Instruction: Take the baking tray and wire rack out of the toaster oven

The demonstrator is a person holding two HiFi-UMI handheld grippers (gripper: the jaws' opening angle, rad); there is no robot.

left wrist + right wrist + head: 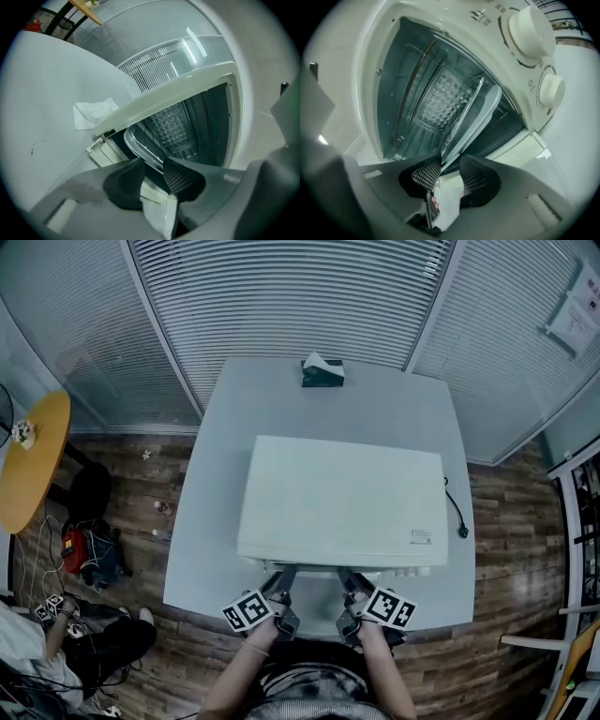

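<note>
The white toaster oven (342,498) stands on the table with its door open toward me. In the left gripper view the baking tray (139,147) shows its rounded grey rim, with the wire rack (151,137) just above it. My left gripper (153,171) is shut on that rim at its tips. The right gripper view shows the tray (483,110) and the rack (464,108) slanting out of the cavity. The tray's edge runs in between the pads of my right gripper (449,174), which is shut on it. In the head view both the left gripper (284,574) and the right gripper (349,576) reach under the oven's front.
The oven's knobs (530,29) sit to the right of the opening. A green tissue box (322,371) stands at the far edge of the white table (216,521). A black cable (457,512) hangs off the right side. A yellow round table (33,456) stands at the left.
</note>
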